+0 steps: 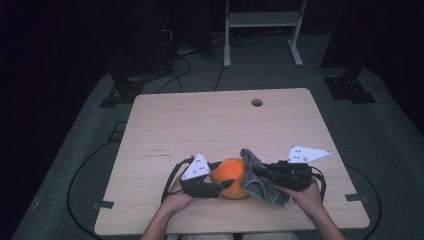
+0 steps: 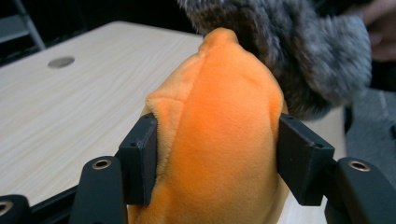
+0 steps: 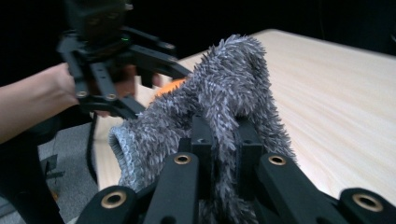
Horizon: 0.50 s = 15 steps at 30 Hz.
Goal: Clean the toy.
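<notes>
A pale wooden table [image 1: 200,125] with a round cable hole [image 1: 257,102] near its far edge — beyond it, white metal frame legs [image 1: 226,40] on grey carpet [image 1: 75,165], black cables [image 1: 180,65] trailing across the floor.

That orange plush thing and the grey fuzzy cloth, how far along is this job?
Done: each gripper has its piece. The left gripper is clamped on the orange plush, and the right gripper is pinched shut on the grey fuzzy cloth. In hand: the cloth is pressed against the plush's side, above the table. Left: it looks like a wipe or a wrap, but most of the plush is bare, so probably early.
</notes>
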Each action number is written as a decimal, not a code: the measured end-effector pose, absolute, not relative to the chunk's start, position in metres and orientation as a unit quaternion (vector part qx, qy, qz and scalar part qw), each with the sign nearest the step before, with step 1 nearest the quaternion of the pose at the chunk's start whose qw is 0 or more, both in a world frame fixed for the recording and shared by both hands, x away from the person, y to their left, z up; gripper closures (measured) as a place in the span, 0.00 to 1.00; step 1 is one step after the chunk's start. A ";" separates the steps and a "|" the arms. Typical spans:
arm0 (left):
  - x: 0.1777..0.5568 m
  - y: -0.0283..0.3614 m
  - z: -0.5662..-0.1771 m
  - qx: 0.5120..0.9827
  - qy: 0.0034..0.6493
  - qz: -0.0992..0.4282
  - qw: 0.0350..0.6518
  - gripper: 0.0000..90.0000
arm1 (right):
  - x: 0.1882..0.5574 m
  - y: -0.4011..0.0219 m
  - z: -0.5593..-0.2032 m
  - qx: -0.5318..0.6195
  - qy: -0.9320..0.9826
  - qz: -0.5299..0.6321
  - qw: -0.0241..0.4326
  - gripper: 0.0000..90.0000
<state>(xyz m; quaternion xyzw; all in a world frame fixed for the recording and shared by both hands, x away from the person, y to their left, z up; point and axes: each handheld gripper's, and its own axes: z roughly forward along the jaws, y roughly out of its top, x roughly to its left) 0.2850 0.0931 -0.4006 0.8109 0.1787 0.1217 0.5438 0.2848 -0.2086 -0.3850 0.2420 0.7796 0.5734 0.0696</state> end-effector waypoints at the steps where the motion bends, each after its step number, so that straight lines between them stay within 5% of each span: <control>1: 0.284 0.093 -0.399 0.810 0.177 0.119 0.546 0.41 | 0.282 -0.203 -0.382 0.232 0.783 0.573 0.073 0.90; 7: 0.287 0.086 -0.412 0.821 0.182 0.117 0.528 0.39 | 0.291 -0.202 -0.405 0.256 0.799 0.539 0.073 0.90; 15: 0.296 0.101 -0.416 0.808 0.188 0.098 0.550 0.15 | 0.299 -0.209 -0.415 0.283 0.790 0.540 0.070 0.90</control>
